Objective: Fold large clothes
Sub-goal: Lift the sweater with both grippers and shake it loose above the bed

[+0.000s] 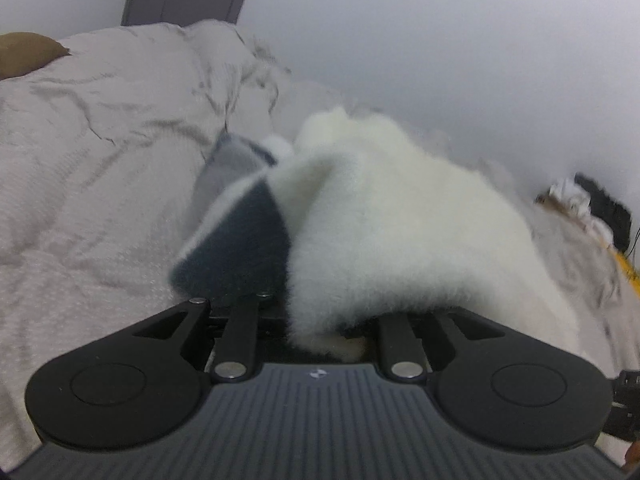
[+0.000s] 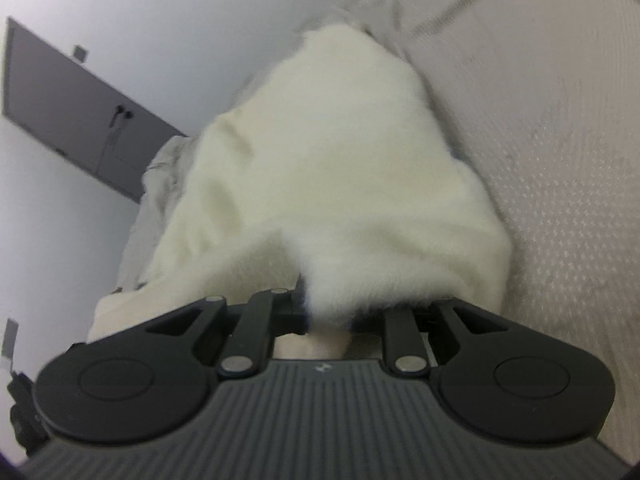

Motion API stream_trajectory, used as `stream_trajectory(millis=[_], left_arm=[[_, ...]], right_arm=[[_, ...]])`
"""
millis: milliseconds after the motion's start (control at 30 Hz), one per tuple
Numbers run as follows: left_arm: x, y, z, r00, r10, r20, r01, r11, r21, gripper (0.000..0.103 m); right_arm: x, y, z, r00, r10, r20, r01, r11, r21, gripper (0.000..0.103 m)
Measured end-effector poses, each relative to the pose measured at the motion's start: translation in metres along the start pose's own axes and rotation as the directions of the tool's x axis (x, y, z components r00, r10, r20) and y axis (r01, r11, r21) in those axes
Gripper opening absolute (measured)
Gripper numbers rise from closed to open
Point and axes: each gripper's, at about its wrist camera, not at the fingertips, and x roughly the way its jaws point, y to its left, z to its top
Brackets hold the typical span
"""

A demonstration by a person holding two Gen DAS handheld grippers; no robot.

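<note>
Hanging between both tools, the fluffy white garment (image 1: 384,216) is bunched over the rumpled beige bedspread (image 1: 100,152). The left gripper (image 1: 320,320) has its jaws pinched on a white edge beside a dark navy panel (image 1: 240,248); the fingertips are buried in pile. The right gripper (image 2: 328,316) likewise clamps a white hem, jaws nearly together. Open bedspread lies to the left in the left view and to the right in the right view. A plain wall (image 1: 440,40) borders the bed's far edge.
</note>
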Motion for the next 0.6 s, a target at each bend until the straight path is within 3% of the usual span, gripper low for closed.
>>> stream_trajectory(millis=[200, 333, 433, 467, 600], left_arm=[[0.029, 0.008, 0.004, 1.000, -0.001, -0.004, 0.001, 1.000, -0.006, 0.027], [0.025, 0.009, 0.007, 1.000, -0.019, 0.001, 0.019, 0.999, -0.027, 0.028], [0.014, 0.011, 0.008, 0.999, -0.044, -0.003, 0.044, 0.997, -0.063, 0.037], [0.009, 0.011, 0.008, 0.999, -0.051, -0.007, 0.050, 0.996, -0.078, 0.044], [-0.014, 0.020, 0.004, 0.996, -0.084, -0.016, 0.080, 0.981, -0.179, 0.060]], right_arm=[[0.022, -0.010, 0.002, 1.000, 0.004, -0.018, -0.004, 1.000, -0.025, 0.017], [0.023, -0.010, 0.003, 1.000, 0.012, -0.019, -0.013, 1.000, -0.017, 0.018], [0.013, -0.006, -0.002, 1.000, 0.010, -0.020, -0.011, 0.999, -0.032, 0.021], [0.011, -0.005, -0.002, 1.000, 0.014, -0.022, -0.015, 0.999, -0.031, 0.025], [-0.004, -0.001, -0.013, 0.997, 0.071, -0.031, -0.071, 0.997, -0.004, 0.058]])
